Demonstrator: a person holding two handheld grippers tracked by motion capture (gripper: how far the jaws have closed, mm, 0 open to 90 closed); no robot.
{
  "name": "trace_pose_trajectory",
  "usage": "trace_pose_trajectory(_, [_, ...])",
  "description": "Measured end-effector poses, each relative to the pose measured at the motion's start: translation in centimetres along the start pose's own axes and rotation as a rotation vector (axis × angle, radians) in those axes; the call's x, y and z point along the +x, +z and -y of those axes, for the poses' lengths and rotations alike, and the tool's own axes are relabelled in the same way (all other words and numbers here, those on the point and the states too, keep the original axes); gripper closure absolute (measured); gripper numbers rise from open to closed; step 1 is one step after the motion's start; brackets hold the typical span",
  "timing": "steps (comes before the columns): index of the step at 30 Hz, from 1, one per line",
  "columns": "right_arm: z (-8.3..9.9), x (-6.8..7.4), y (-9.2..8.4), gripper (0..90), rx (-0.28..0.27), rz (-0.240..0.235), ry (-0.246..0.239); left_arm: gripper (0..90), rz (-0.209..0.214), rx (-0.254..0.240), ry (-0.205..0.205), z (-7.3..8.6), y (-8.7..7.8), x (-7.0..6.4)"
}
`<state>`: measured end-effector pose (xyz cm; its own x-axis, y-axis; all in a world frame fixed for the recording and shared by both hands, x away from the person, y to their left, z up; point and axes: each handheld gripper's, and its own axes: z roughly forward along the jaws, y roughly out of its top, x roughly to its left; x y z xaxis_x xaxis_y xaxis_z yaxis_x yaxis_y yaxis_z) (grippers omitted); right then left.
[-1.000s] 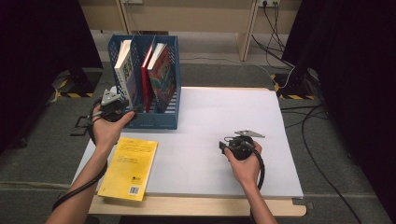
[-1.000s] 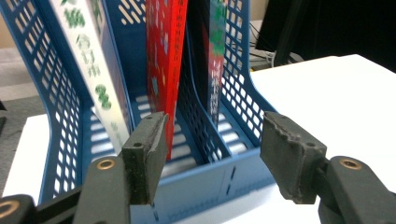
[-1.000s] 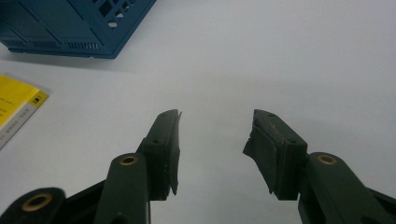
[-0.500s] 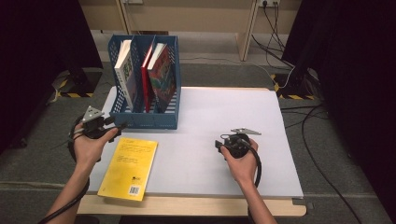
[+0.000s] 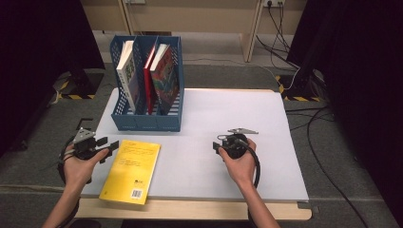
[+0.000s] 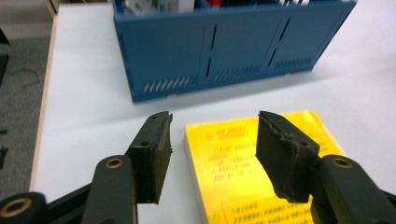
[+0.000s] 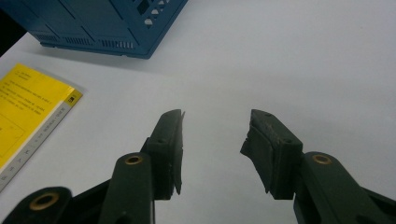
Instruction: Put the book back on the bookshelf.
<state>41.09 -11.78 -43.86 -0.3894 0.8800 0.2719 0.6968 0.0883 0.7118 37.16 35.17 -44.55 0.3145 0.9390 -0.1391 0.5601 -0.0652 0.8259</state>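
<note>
Yellow book point(image 5: 131, 171): lies flat on the white table point(image 5: 266, 142), in front of the blue file rack point(image 5: 147, 118) and near the table's front edge, not yet gripped. Left gripper point(image 5: 108, 146): has come away from the file rack and down to the yellow book's left edge; its jaws have just been closing a little, yet stand released, straddling the near corner of the cover without pressing it, so a pickup for filing beside the three upright books looks next. Right gripper point(image 5: 216, 146): released, empty, well right of the yellow book.
</note>
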Motion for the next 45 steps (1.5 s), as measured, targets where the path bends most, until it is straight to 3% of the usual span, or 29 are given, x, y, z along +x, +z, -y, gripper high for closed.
trace_pose_trajectory(20, [-0.7,3.4,2.8,54.6,0.069,-0.083,-0.039,44.2,0.056,0.084,-0.107,4.4,0.4,0.9])
trace_pose_trajectory(23, [-0.5,4.0,3.3,54.5,0.084,-0.099,-0.037,44.5,0.060,0.099,-0.106,5.0,0.6,0.8])
trace_pose_trajectory(29, [-0.3,4.3,3.7,54.6,0.113,-0.115,-0.023,45.1,0.077,0.105,-0.128,5.3,0.6,0.7])
trace_pose_trajectory(45, [-0.5,6.4,5.0,54.5,0.152,-0.157,-0.060,45.8,0.133,0.134,-0.153,5.6,0.8,0.0])
